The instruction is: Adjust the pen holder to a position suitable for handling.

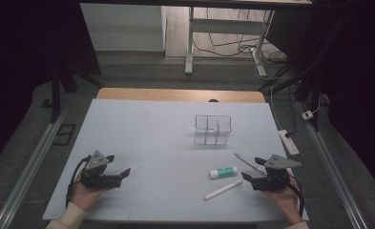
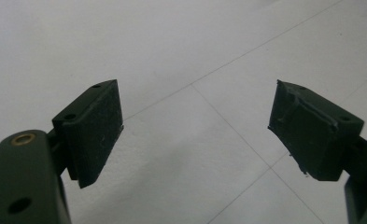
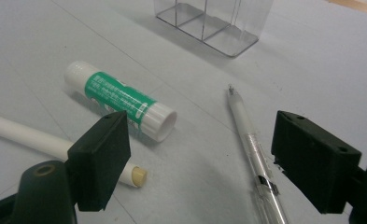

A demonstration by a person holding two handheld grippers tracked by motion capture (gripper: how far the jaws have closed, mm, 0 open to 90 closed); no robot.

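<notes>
A green-and-white glue stick lies on the white table sheet, near the front right. A long white pen with a tan end lies in front of it, and a clear pen lies to its right. Farther back stands a clear three-compartment organizer. My right gripper rests low by the clear pen, open, with nothing pressed between its pads. My left gripper rests at the front left, open over bare sheet.
The table's wooden back edge shows beyond the sheet. A white power strip lies off the right edge. Metal rails run along both sides, and a desk frame with cables stands behind.
</notes>
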